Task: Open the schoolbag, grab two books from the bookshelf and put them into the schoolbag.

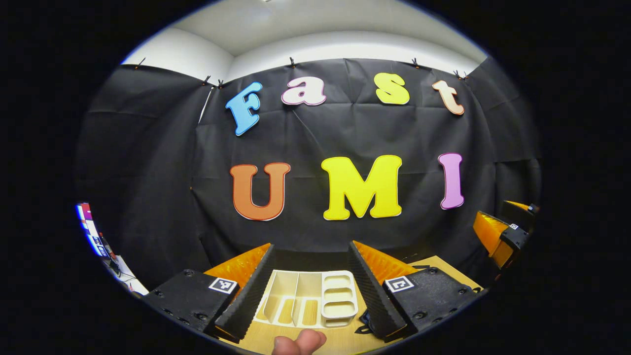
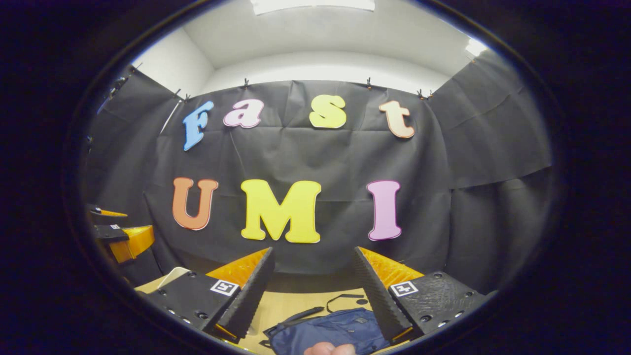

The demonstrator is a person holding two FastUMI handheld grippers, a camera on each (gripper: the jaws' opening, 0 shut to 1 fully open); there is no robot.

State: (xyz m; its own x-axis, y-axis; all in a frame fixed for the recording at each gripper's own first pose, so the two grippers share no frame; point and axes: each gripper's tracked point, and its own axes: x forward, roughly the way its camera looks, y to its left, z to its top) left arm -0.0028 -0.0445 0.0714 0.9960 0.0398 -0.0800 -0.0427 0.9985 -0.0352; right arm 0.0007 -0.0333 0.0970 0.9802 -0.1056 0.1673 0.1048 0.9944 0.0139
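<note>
In the left gripper view my left gripper (image 1: 311, 266) stands open above the wooden table (image 1: 345, 340), its fingers framing a white bookshelf (image 1: 310, 298) with upright dividers; I see no books in its slots. My right gripper (image 1: 503, 234) shows farther off at the right edge. In the right gripper view my right gripper (image 2: 311, 264) is open too, held above a dark blue schoolbag (image 2: 330, 333) that lies flat on the table (image 2: 283, 303) with black straps trailing behind it. The left gripper (image 2: 121, 236) appears at the left edge.
A fingertip (image 1: 300, 342) pokes in at the bottom of the left gripper view, another (image 2: 329, 349) in the right gripper view. The black cloth wall stands close behind the table. A bright screen (image 1: 91, 229) sits at the far left.
</note>
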